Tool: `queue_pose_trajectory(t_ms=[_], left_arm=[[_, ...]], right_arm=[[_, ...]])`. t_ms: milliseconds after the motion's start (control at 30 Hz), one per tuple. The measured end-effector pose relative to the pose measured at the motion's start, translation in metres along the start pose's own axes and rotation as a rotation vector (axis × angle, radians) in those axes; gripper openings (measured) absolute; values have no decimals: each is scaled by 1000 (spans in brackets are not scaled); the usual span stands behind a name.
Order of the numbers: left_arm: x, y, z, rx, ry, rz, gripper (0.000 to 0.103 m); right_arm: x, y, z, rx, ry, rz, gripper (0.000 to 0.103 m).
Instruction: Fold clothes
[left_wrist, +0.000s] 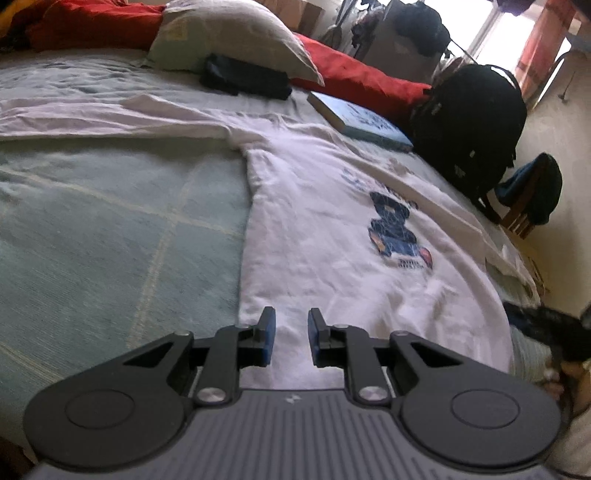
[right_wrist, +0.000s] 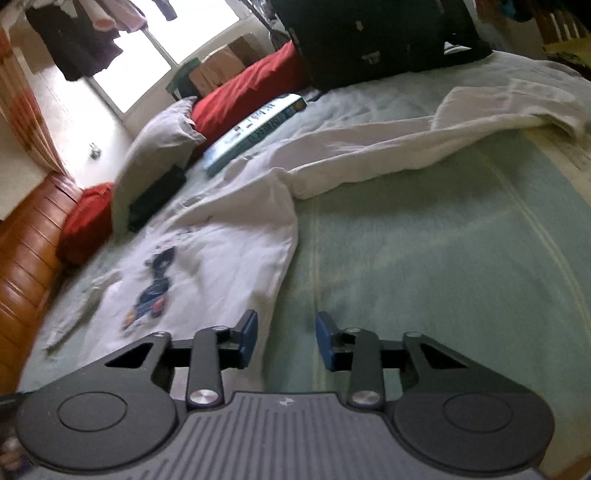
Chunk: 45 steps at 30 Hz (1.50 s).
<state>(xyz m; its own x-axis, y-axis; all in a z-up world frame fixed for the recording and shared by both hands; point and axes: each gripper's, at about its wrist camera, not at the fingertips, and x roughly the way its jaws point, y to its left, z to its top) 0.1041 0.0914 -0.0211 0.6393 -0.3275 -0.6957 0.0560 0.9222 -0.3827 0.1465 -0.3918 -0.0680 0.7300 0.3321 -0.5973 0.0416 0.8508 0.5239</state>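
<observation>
White sweatshirt (left_wrist: 332, 236) lies spread flat on the bed (left_wrist: 110, 221); both the left gripper (left_wrist: 291, 341) and right gripper (right_wrist: 285, 341), jaws apart and empty, should pinch the hem corners evenly.

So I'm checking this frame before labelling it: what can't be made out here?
- Book cover text: blurred in both views.
- Shirt hem: hidden behind the left gripper in its view.
- Shirt's far sleeve end: cut off at the left wrist view's left edge.
- Small print under the shirt's picture: too small.
</observation>
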Motion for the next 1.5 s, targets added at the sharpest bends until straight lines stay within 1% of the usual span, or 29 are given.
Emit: queue_pose_trajectory(t_ms=[133,233,300,333,367,400,433,467,500,567,667,767,800,900,967,1033,1133,1200,1233,1267,1300,1333,1400,1433,1500], left_arm=[[2,-8,-2,31,11,21,18],[3,-15,-1,63,3,47,19],[4,-21,-1,83,-3,52,24],[5,-23,-1,90,-4,53,25],[6,-26,-2,101,-3,53,26],[8,-28,-3,114,-1,55,26],[9,-31,-4,127,2,57,26],[10,-33,-5,139,2,65,26],[11,-35,-6,151,1,72,27],[10,-36,-8,167,1,78,27],[5,-37,-11,183,-4,85,29],[1,-35,-12,198,-13,95,35],[0,-36,-11,205,-19,95,35],[-3,-38,-8,234,-37,94,36],[0,-46,-9,282,-46,72,36],[8,-52,-14,324,-36,45,37],[22,-53,-29,349,41,47,39],[17,-47,-43,373,44,51,43],[9,-46,-47,382,52,54,44],[0,-45,-50,392,60,58,46],[-8,-43,-52,394,61,60,49],[-14,-41,-51,391,46,68,50],[-26,-39,-48,384,14,85,52],[-29,-37,-46,362,-5,92,52],[-28,-35,-42,316,-17,75,52]], right_arm=[[13,14,2,-49,-2,-6,40],[16,30,-8,-151,-10,-53,40],[17,41,-15,-218,-16,-84,40],[18,46,-19,-252,-19,-100,39],[19,52,-22,-286,-21,-115,36],[20,57,-25,-320,-24,-131,29],[20,63,-29,-354,-27,-146,18],[21,68,-32,-386,-30,-160,12],[19,67,-31,-377,-21,-141,8],[14,62,-25,-362,-20,-152,6],[3,48,-15,-303,-54,-221,6],[-11,32,-9,-198,-62,-180,10],[-16,32,-9,-180,-64,-180,10],[-32,43,-17,-192,-86,-152,13],[-31,53,-28,-225,-45,-83,15],[-29,63,-38,-258,-3,-17,19],[-13,59,-62,-305,97,-68,19],[-28,47,-64,-262,86,-53,18],[-35,40,-66,-240,81,-46,19],[-45,36,-65,-218,74,-44,19],[-54,31,-65,-196,66,-41,21],[-63,27,-65,-174,59,-39,32],[-62,22,-68,-141,68,-8,46],[-61,19,-70,-124,72,7,46],[-60,15,-73,-90,80,38,46]])
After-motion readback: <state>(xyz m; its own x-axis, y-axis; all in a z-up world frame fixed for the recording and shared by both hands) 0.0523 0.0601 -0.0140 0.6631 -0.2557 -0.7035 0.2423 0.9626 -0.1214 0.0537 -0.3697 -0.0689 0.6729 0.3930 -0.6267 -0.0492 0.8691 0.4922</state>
